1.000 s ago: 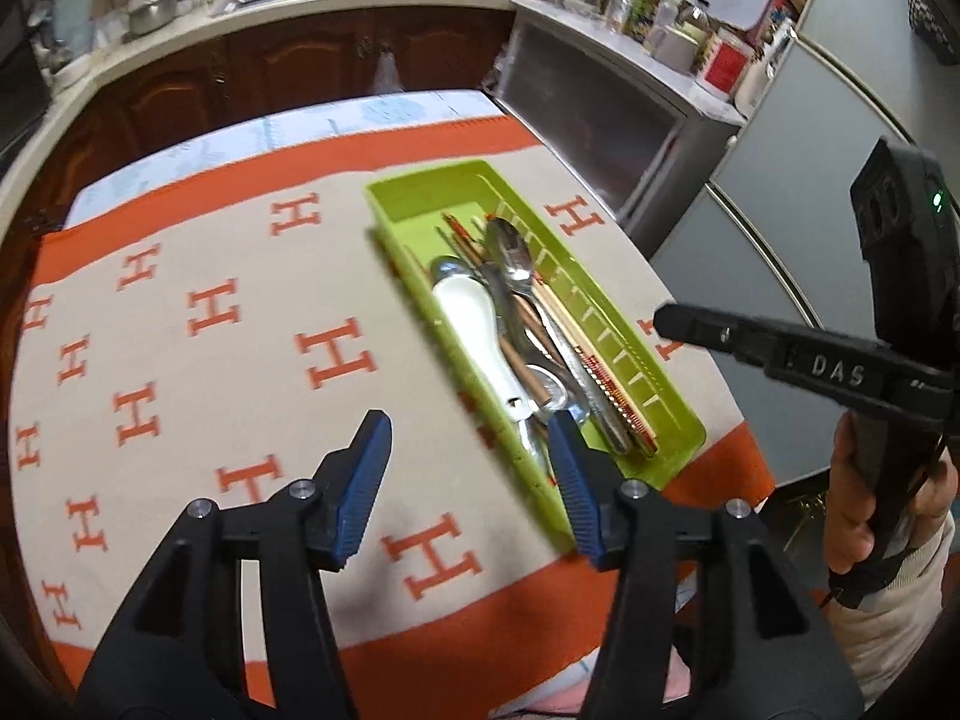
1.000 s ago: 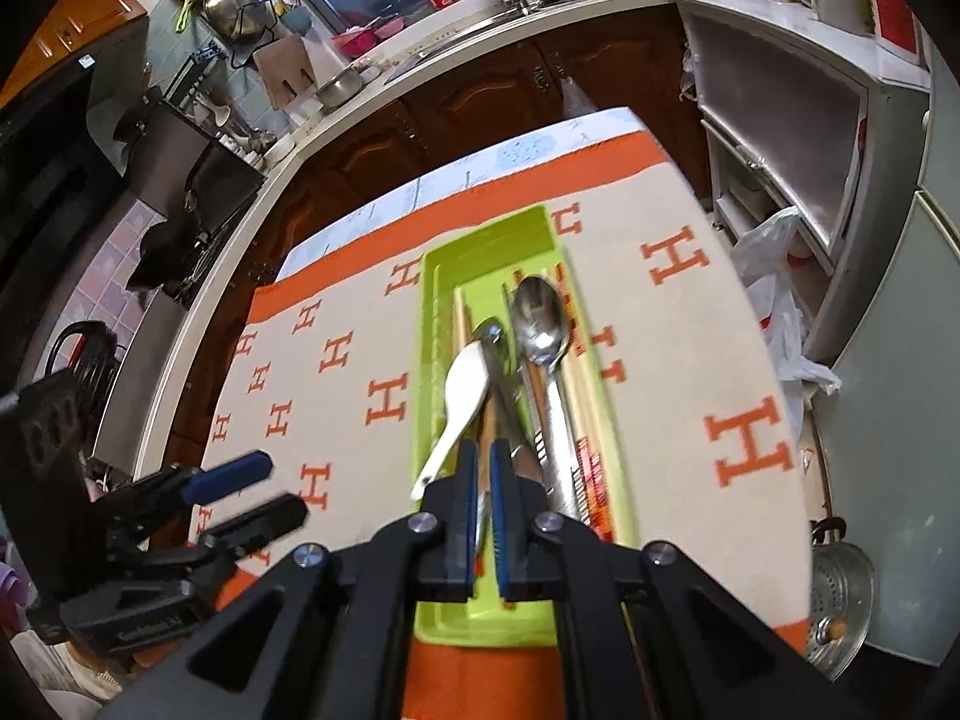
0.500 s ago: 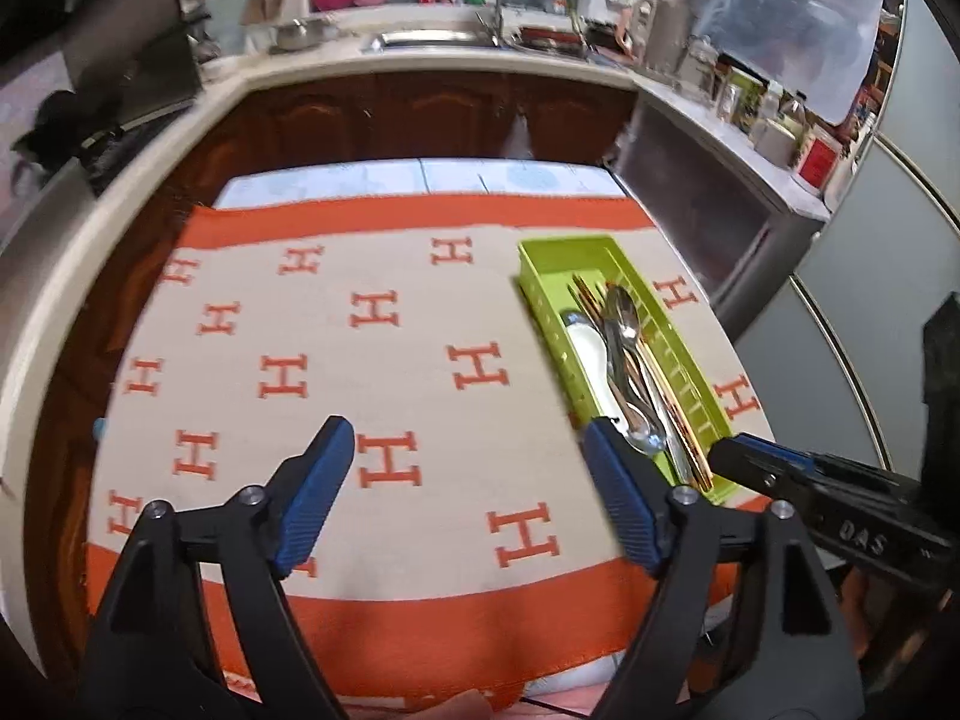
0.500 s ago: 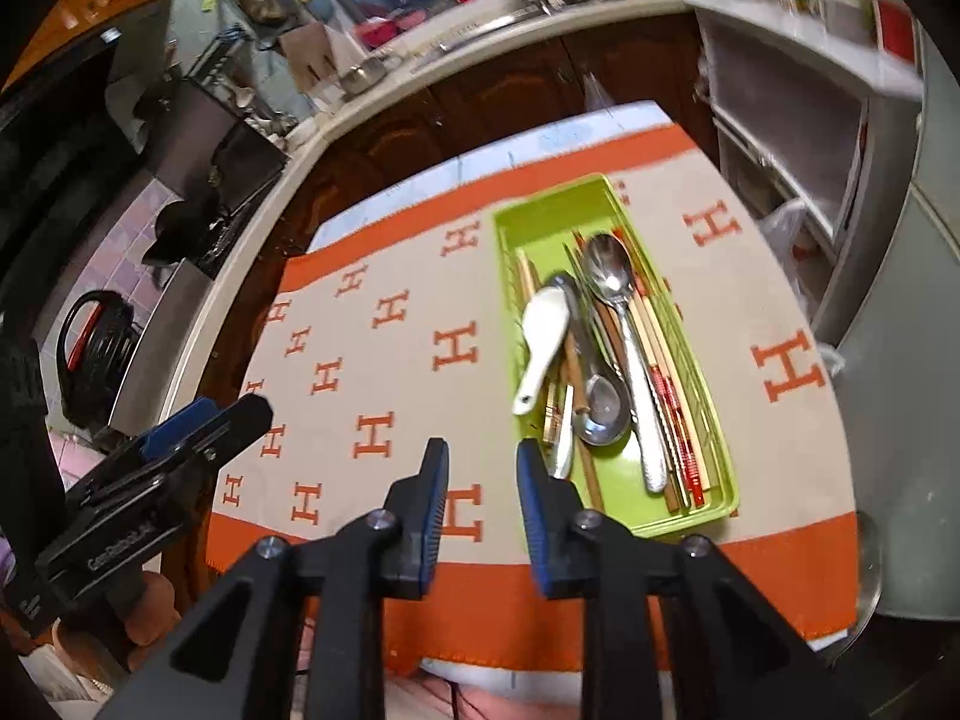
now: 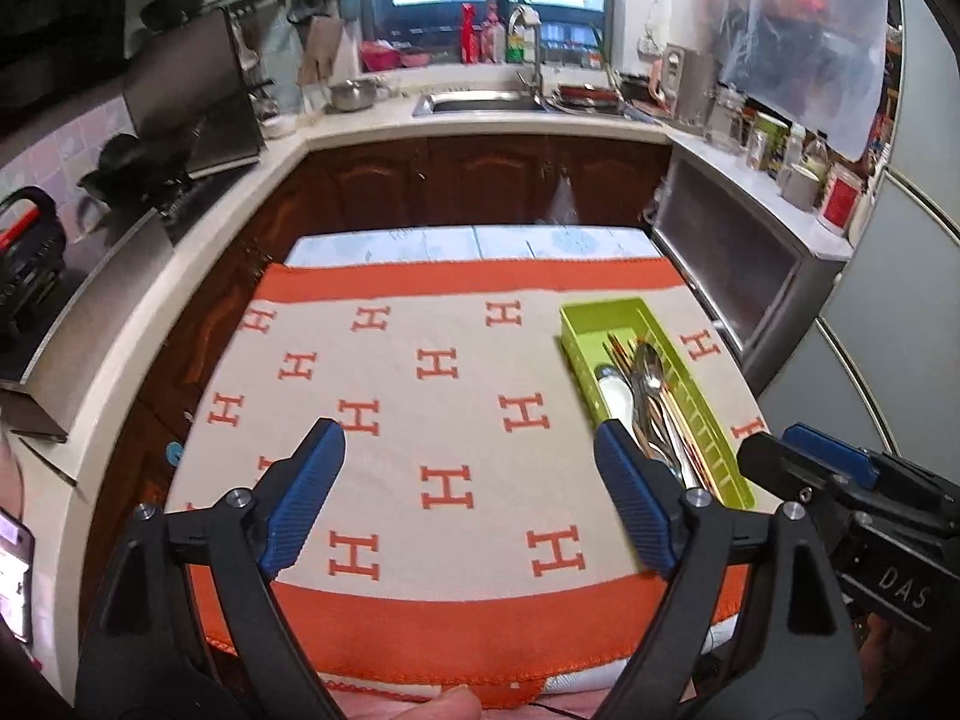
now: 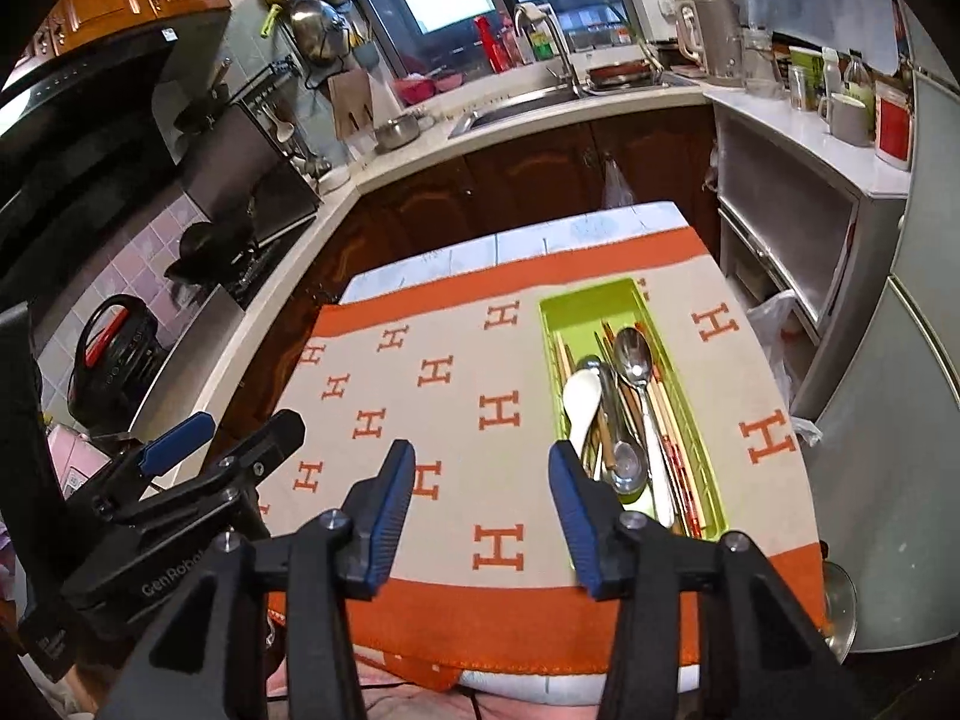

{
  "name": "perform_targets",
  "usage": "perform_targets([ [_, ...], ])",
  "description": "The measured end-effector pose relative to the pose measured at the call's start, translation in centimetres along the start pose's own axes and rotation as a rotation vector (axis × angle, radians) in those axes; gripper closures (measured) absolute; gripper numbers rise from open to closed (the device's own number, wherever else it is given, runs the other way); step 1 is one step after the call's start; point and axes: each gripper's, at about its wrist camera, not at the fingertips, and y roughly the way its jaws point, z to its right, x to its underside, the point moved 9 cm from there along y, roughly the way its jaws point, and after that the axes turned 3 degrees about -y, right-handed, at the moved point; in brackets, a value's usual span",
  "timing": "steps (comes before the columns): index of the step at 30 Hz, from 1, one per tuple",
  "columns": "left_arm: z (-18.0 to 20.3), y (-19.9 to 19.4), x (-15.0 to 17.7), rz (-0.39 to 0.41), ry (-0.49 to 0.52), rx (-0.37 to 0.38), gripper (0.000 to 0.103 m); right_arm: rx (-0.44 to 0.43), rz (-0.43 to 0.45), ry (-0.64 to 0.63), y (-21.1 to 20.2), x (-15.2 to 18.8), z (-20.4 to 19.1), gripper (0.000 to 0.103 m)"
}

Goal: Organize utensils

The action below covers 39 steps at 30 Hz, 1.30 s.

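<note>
A lime green utensil tray [image 5: 708, 408] [image 6: 690, 384] lies on the right side of the table. Inside it lie a white ceramic spoon [image 6: 583, 399] [image 5: 618, 396], metal spoons [image 6: 635, 360] [image 5: 649, 367] and chopsticks [image 6: 672, 426]. My left gripper [image 5: 471, 495] hangs open over the cloth near the table's front edge, left of the tray, holding nothing. My right gripper [image 6: 480, 516] is open too, over the front of the cloth just left of the tray, with nothing between its fingers. From the left wrist, the right gripper [image 5: 798, 456] appears at the far right.
The table carries a beige cloth [image 5: 456, 420] with orange H marks and an orange border. Kitchen counters with a sink [image 5: 480, 102], pots and jars wrap around behind. A grey cabinet [image 6: 798, 228] and fridge stand to the right. A pot lid [image 6: 840, 600] rests low beside the table.
Both grippers have pulled back from the tray toward the table's front edge and risen. The right gripper has gone from shut to wide open. The left one has opened wider.
</note>
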Motion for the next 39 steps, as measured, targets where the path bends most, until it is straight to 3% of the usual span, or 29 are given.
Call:
perform_targets([
  [8, 0.1, -2.3, -0.7, 0.051, 0.023, -0.001, 0.019, 0.031, 0.037, -0.027, -0.6, -0.4, -1.0, 0.056],
  [39, -0.5, -2.2, -0.6, 0.041, -0.006, -0.007, 0.019, 0.04, 0.034, -0.038, -0.4, -0.4, -1.8, 0.056],
])
